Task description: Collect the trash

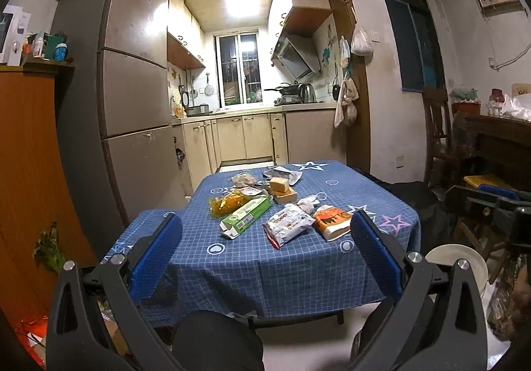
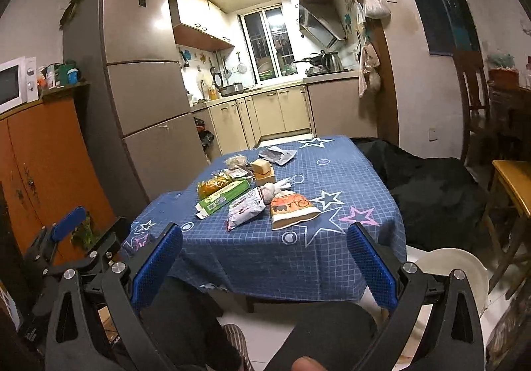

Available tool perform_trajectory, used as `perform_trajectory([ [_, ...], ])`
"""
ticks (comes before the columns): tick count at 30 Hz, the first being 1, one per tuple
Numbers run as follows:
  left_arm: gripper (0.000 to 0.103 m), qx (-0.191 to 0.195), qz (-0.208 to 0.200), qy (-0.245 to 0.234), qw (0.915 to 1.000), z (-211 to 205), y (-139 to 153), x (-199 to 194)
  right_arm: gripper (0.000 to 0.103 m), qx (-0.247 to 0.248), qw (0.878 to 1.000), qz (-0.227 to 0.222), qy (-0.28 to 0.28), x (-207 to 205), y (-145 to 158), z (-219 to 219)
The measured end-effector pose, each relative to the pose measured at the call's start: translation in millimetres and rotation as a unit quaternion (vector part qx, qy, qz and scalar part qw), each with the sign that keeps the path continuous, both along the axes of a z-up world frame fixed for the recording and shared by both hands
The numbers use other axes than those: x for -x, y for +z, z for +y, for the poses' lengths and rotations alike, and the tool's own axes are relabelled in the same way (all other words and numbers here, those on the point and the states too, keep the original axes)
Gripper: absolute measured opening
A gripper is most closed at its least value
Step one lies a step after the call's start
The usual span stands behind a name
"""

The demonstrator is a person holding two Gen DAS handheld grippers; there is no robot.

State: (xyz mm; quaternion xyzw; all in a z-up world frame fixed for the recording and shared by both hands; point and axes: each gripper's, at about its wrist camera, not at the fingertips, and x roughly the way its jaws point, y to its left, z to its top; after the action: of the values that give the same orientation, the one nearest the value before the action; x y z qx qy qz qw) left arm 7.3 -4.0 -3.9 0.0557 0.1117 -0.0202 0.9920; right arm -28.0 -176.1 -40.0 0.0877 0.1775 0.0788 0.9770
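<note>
From the left wrist, the left gripper point(image 1: 265, 238) hangs short of the table point(image 1: 298, 271), jaws spread wide and empty. The trash lies mid-table: a green carton point(image 1: 246, 217), a white wrapper point(image 1: 288, 227), an orange-printed bag point(image 1: 332, 221).

From the right wrist, the right gripper point(image 2: 265, 249) likewise gapes empty, a white bucket point(image 2: 454, 266) just beside its right finger.

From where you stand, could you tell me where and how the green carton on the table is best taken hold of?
Grip the green carton across its narrow width near the middle, coming down from above. It lies flat on the tablecloth, long and slim, its open flap end toward the near edge, so the flaps would likely crumple. The yellow wrapper touches its far left side, so keep the fingers near the middle. Both grippers are open and clear of it.
</note>
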Motion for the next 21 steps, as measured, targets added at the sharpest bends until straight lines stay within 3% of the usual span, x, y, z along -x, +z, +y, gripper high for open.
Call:
perform_trajectory([
  [9, 0.098, -0.005, 0.006, 0.027, 0.9996, 2, -1, -5, 0.098, -0.052, 0.998, -0.008, -0.016, 4, 3, -26],
  [21, 0.098, -0.007, 0.021, 0.062, 0.9978, 15, -4, -20, 0.098, 0.011, 1.000, -0.011, -0.025, 5, 0, -9],
])
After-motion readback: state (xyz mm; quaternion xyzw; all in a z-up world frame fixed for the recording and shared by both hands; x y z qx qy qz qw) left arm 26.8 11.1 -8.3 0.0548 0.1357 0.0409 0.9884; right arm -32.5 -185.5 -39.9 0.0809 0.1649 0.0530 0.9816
